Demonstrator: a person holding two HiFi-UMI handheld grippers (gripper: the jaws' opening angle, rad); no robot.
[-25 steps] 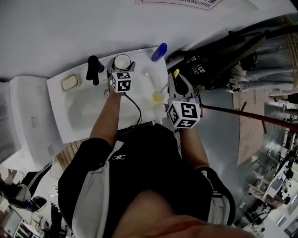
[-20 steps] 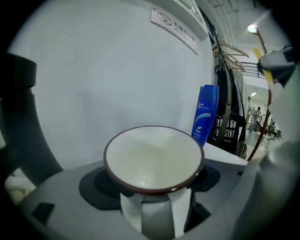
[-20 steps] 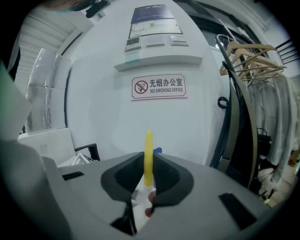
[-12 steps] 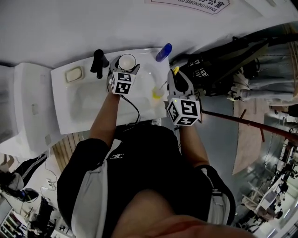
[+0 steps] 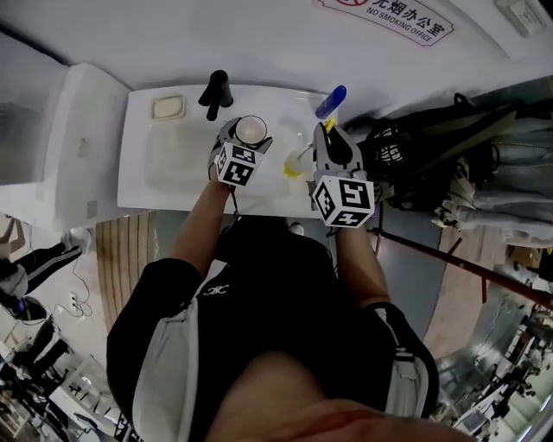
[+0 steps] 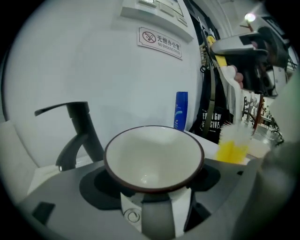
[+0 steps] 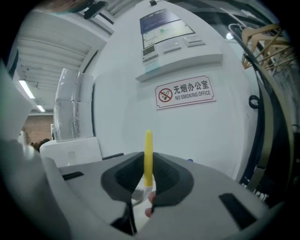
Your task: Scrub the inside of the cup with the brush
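A white cup [image 6: 153, 159] with a dark rim sits upright between the jaws of my left gripper [image 6: 154, 187], which is shut on it; its inside shows bare and white. In the head view the cup [image 5: 251, 130] hangs over the white sink [image 5: 164, 173], with the left gripper [image 5: 238, 155] below it. My right gripper [image 7: 146, 180] is shut on the yellow handle of the brush [image 7: 148, 157]. The brush's yellow and white bristle head [image 6: 233, 145] hangs to the right of the cup, apart from it. In the head view the right gripper [image 5: 333, 155] holds the brush [image 5: 296, 166] over the sink's right part.
A black tap [image 5: 216, 91] stands at the sink's back, with a soap bar [image 5: 168, 107] to its left. A blue bottle [image 5: 330, 102] lies at the back right corner. A no-smoking sign [image 5: 399, 26] hangs on the white wall. Dark bags [image 5: 432, 147] crowd the right side.
The head camera has shifted, so the sink now sits higher and more square in view. Both grippers keep their hold, with cup and brush about as far apart as before.
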